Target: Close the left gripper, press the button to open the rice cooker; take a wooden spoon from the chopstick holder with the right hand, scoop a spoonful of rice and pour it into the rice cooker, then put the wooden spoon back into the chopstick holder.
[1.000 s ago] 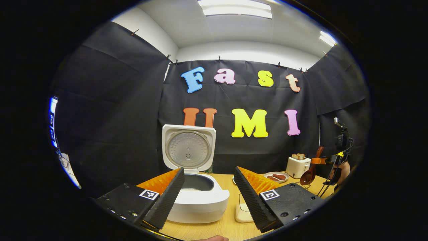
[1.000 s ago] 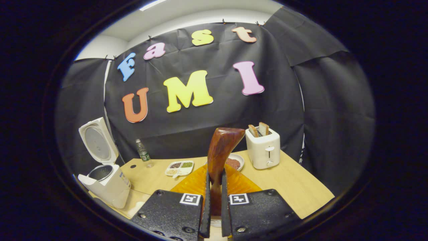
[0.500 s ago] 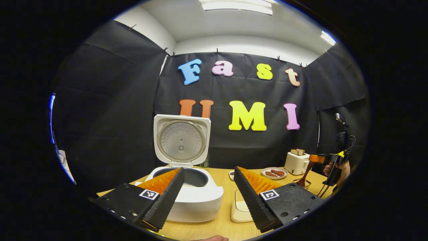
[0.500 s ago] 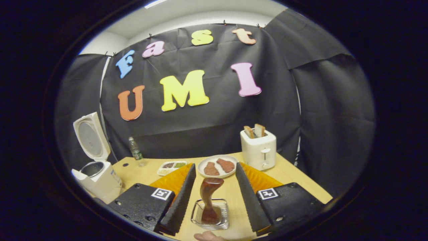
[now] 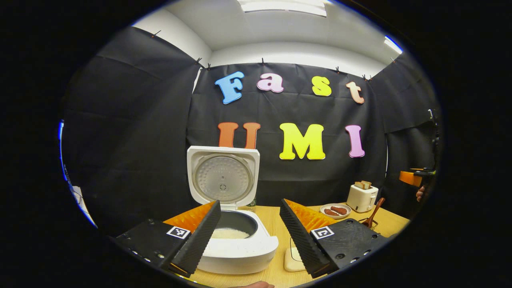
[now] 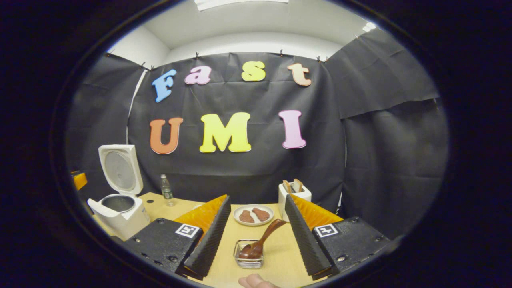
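- The wooden spoon (image 6: 262,241) leans bowl-down in the chopstick holder (image 6: 249,260) on the tabletop (image 6: 276,256).
- Right claw (image 6: 256,236) and left claw (image 5: 250,230) both gape, empty.
- The spoon looks stiff and light; I'd pinch its handle.

My left gripper view is looking level and close over the open rice cooker (image 5: 232,224) toward the back wall. My right gripper view is sitting farther right, looking across the table (image 6: 276,256). Both are sharing the cooker and toaster (image 6: 292,196).
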A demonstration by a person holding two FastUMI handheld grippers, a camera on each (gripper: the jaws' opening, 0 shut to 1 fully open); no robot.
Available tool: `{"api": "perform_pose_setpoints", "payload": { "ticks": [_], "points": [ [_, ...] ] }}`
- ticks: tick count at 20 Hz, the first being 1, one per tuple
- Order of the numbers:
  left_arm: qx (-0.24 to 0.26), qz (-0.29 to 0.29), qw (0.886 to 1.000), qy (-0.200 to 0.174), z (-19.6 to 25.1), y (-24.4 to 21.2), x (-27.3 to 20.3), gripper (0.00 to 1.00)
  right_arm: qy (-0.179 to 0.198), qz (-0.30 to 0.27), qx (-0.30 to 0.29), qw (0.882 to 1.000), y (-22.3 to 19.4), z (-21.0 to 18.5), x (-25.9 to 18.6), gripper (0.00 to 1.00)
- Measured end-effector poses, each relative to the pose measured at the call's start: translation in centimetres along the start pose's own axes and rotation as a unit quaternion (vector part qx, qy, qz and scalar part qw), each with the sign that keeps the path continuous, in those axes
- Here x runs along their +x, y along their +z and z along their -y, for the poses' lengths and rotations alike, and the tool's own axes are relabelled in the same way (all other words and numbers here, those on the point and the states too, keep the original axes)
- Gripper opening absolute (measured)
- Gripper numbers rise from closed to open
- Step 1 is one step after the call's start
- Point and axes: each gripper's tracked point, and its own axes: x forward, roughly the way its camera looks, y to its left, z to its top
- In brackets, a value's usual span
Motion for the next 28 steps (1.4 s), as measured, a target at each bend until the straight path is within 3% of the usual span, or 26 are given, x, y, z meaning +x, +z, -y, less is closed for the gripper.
{"api": "perform_pose_setpoints", "payload": {
  "ticks": [5,9,15,20,28],
  "points": [
    [-0.016,-0.002,1.000,-0.005,-0.9,2.9,2.8,0.94,0.013,-0.026,0.004,1.000,-1.4,-0.1,-2.5,0.89],
    [0.015,0.017,1.000,0.004,-2.2,6.3,6.0,0.94,0.002,-0.030,-0.003,1.000,-1.8,2.0,-3.1,0.89],
    [0.000,0.042,0.999,-0.033,-1.0,9.4,12.0,0.94,0.024,-0.046,0.004,0.999,-2.7,1.8,-3.0,0.88],
    [0.022,0.051,0.998,-0.018,-2.7,9.6,18.1,0.94,0.037,-0.028,0.009,0.999,-2.1,1.3,-2.8,0.88],
    [0.019,0.053,0.998,0.018,-7.2,10.8,25.3,0.93,0.064,0.003,0.030,0.998,-1.5,-0.3,-2.8,0.89]
  ]
}}
